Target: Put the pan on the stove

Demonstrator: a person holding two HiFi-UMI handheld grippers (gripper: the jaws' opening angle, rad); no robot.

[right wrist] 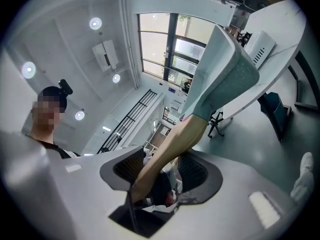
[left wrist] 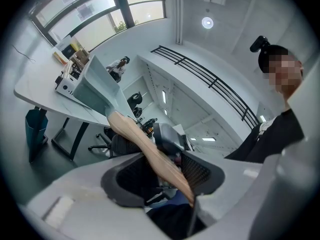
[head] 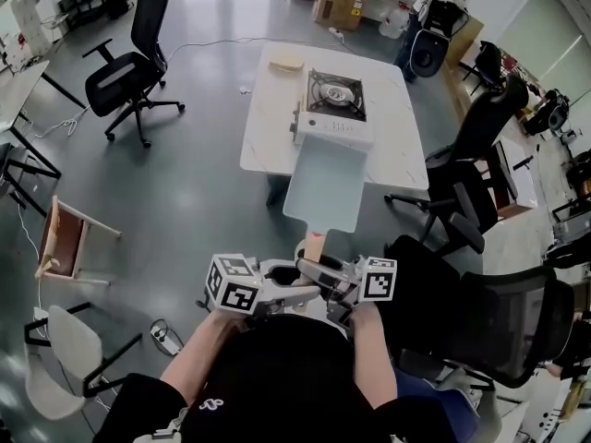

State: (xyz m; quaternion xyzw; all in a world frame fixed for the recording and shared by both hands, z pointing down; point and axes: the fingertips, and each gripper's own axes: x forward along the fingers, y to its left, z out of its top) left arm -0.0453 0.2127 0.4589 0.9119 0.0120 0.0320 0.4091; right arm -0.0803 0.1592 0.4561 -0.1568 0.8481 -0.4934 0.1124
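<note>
The left gripper (head: 294, 277) and right gripper (head: 334, 282) both clamp the wooden handle (head: 314, 245) of the pan (head: 325, 190) in the air, so this seems the carrying step; next it likely needs lowering level onto the portable gas stove (head: 334, 109).

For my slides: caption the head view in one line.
Left tongs and right tongs hold the pan by its handle, short of the stove on the table.
</note>
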